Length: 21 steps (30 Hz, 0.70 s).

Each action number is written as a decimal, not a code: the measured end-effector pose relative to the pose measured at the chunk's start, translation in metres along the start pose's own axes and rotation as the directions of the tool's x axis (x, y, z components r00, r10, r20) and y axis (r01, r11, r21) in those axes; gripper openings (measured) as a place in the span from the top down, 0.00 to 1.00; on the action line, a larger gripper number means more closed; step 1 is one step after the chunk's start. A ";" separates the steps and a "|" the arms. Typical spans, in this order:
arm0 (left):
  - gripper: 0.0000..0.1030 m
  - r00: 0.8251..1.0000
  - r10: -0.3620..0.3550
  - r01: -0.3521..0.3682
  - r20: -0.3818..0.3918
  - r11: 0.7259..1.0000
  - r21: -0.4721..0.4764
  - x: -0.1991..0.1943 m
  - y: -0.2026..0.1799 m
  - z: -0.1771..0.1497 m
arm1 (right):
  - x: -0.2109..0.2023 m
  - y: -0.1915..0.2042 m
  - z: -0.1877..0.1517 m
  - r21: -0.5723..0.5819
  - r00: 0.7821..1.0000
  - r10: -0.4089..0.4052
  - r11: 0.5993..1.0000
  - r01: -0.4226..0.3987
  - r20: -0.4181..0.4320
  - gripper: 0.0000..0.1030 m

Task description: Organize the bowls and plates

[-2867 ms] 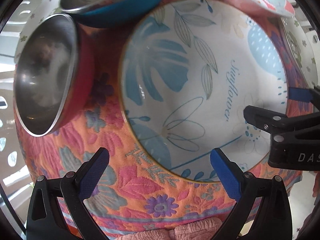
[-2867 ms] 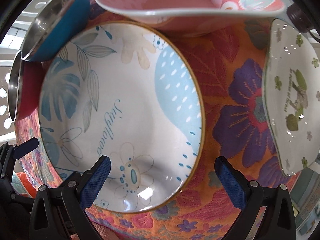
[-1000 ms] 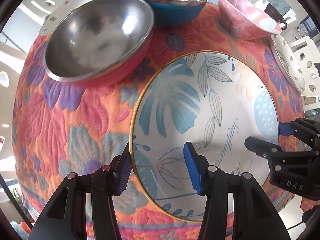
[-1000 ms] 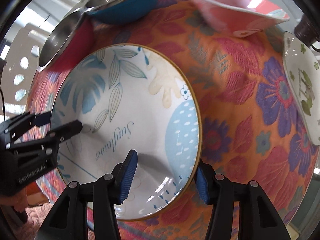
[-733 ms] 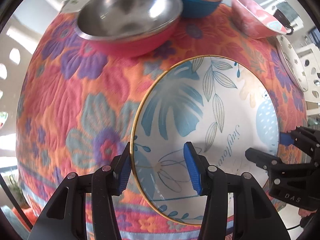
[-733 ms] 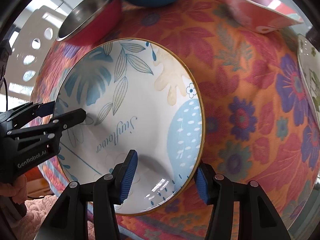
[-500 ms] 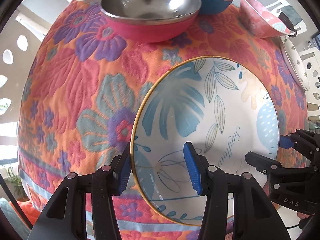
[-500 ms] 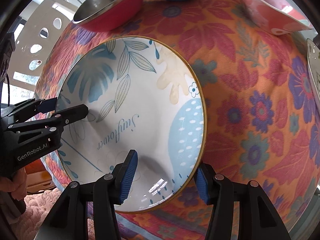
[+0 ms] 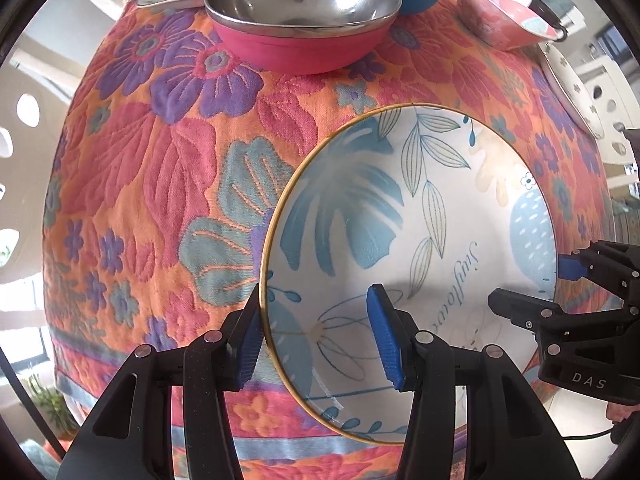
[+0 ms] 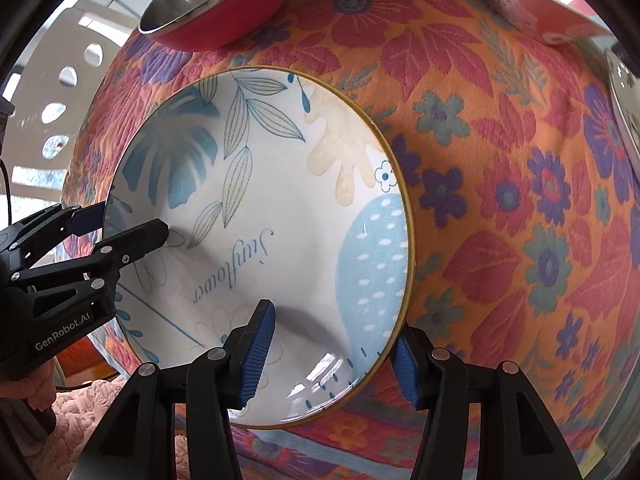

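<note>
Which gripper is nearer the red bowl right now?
Left. The left gripper clamps the leaf plate on the rim side facing the red bowl; the right gripper clamps the opposite rim, farther away.

White leaf-patterned plate held level above the floral tablecloth.

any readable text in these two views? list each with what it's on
"Sunflower": script across the inside of the leaf-print plate, reads clearly in the right wrist view.
"GenRobot.AI": on the body of the left claw, right wrist view.
"DAS": on the body of the right claw, left wrist view; probably cut off.
Nothing else readable.
</note>
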<state>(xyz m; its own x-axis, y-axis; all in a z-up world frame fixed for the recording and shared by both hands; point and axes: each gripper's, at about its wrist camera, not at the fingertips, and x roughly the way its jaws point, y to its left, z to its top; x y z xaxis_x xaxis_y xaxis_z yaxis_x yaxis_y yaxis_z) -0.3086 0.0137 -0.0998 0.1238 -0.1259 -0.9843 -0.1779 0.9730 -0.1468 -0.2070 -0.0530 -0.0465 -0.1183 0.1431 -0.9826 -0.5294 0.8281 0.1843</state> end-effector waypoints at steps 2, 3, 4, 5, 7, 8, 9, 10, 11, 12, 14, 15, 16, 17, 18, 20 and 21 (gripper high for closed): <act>0.55 1.000 -0.005 0.005 0.001 1.000 0.022 -0.001 0.013 0.000 | 0.004 0.009 -0.001 0.021 1.000 0.000 1.000 0.000 -0.007 0.47; 0.55 1.000 -0.008 0.008 0.002 1.000 0.029 -0.002 0.020 0.000 | 0.005 0.014 -0.002 0.028 1.000 0.000 1.000 0.000 -0.011 0.48; 0.55 1.000 -0.012 0.011 0.001 0.999 0.034 -0.004 0.024 0.000 | 0.003 0.015 -0.004 0.030 1.000 0.000 1.000 0.000 -0.012 0.48; 0.55 1.000 -0.016 0.016 0.001 0.999 0.042 -0.007 0.029 -0.002 | 0.004 0.019 -0.004 0.033 1.000 -0.001 0.999 0.002 -0.012 0.48; 0.55 1.000 -0.026 0.026 -0.001 0.999 0.047 -0.009 0.044 -0.003 | 0.009 0.030 -0.001 0.052 1.000 -0.003 0.999 0.003 -0.009 0.48; 0.55 0.999 -0.036 0.036 -0.003 0.998 0.049 -0.010 0.051 -0.004 | 0.010 0.033 -0.001 0.065 1.000 -0.002 0.998 0.003 -0.009 0.47; 0.55 0.999 -0.048 0.048 -0.007 0.997 0.052 -0.011 0.058 -0.004 | 0.011 0.036 -0.001 0.078 1.000 -0.002 0.997 0.003 -0.009 0.48; 0.55 0.998 -0.059 0.059 -0.009 0.997 0.056 -0.013 0.065 -0.005 | 0.010 0.034 -0.002 0.089 1.000 -0.003 0.996 0.004 -0.009 0.48; 0.54 0.998 -0.064 0.064 -0.009 0.996 0.059 -0.015 0.067 -0.004 | 0.009 0.034 -0.002 0.097 1.000 -0.004 0.995 0.005 -0.009 0.47; 0.54 0.997 -0.073 0.073 -0.008 0.995 0.063 -0.017 0.072 -0.005 | 0.008 0.033 -0.001 0.105 1.000 -0.002 0.994 0.003 -0.008 0.46; 0.53 0.996 -0.091 0.090 -0.002 0.993 0.071 -0.021 0.082 -0.002 | 0.008 0.032 0.001 0.122 1.000 0.006 0.993 -0.006 -0.002 0.44; 0.52 0.995 -0.095 0.095 -0.001 0.993 0.074 -0.023 0.087 -0.003 | 0.008 0.029 0.001 0.129 1.000 0.015 0.992 -0.015 0.004 0.43; 0.52 0.995 -0.097 0.096 0.001 0.992 0.076 -0.024 0.085 -0.002 | 0.008 0.029 0.001 0.138 1.000 0.023 0.990 -0.025 0.013 0.43; 0.50 0.995 -0.101 0.100 0.001 0.992 0.078 -0.027 0.089 -0.003 | 0.008 0.023 0.000 0.144 1.000 0.025 0.989 -0.028 0.019 0.42; 0.49 0.995 -0.102 0.102 0.002 0.992 0.080 -0.028 0.095 -0.003 | 0.008 0.021 0.000 0.151 0.999 0.025 0.988 -0.028 0.023 0.42; 0.48 0.995 -0.105 0.104 0.004 0.991 0.081 -0.032 0.103 -0.005 | 0.010 0.020 -0.002 0.161 0.999 0.020 0.987 -0.025 0.028 0.39; 0.47 0.995 -0.103 0.102 0.003 0.991 0.084 -0.034 0.107 -0.005 | 0.008 0.016 -0.004 0.162 0.999 0.018 0.987 -0.022 0.028 0.37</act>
<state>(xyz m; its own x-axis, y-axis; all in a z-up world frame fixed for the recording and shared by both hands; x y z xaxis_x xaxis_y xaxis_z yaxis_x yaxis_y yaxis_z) -0.3369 0.1213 -0.0823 0.1445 -0.2249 -0.9636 -0.0817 0.9678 -0.2381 -0.2197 -0.0411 -0.0516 -0.1047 0.1729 -0.9794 -0.3840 0.9013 0.2002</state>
